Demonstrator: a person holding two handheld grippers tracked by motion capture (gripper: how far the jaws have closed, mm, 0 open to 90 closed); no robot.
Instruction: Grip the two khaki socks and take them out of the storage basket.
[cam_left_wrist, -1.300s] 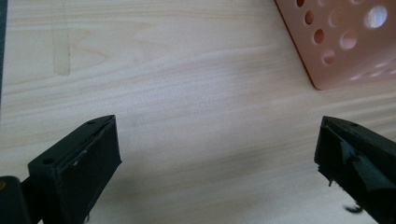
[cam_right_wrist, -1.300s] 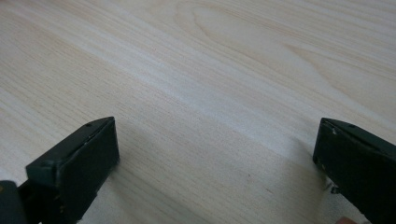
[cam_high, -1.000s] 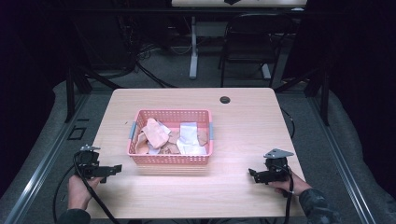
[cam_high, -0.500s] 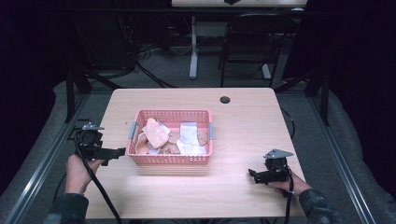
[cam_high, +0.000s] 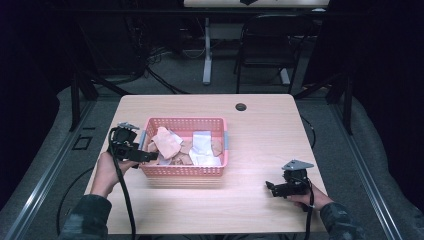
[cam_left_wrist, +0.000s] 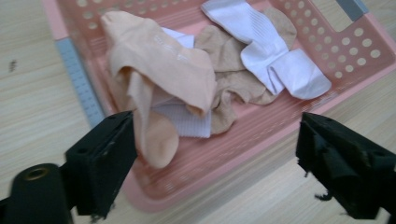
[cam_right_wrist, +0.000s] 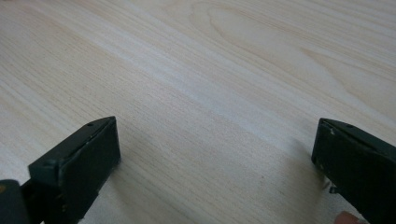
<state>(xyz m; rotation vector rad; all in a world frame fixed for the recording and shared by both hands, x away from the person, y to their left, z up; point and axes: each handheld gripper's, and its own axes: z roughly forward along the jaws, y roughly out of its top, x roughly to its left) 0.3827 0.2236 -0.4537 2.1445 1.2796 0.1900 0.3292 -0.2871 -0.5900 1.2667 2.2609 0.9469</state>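
A: Setting: dim room, dark floor, cables, a chair (cam_high: 267, 45) behind. Surface: pale wood table (cam_high: 260, 130).

B: Contents?

A: One pink basket (cam_high: 185, 171), perforated walls. Inside: socks. A peach sock (cam_left_wrist: 159, 60) heaped on top, white socks (cam_left_wrist: 266, 46), tan ones (cam_left_wrist: 233, 70) beneath.

B: Left gripper (cam_high: 141, 156)?

A: Jaws spread wide, gripping nothing. Seen along its own jaws, the basket's near rim runs between them, and the peach sock's hanging toe sits just inside one jaw. The white socks lie farther ahead, nearer the other jaw.

B: Right gripper (cam_high: 270, 187)?

A: Jaws likewise apart, empty. Bare table between them and ahead; well apart from the basket.

B: Handling notes for the socks?

A: Judged light, soft, limp; nothing fragile. They will drape and sag when lifted, and may drag a neighbour along, since they overlap. Fabric should not slip much on the pads.

B: Where to take hold?

A: The peach sock's raised fold at the top of the heap looks best: free of the rest and clear of the basket wall. Pinch one layer's bunch, not the pile.
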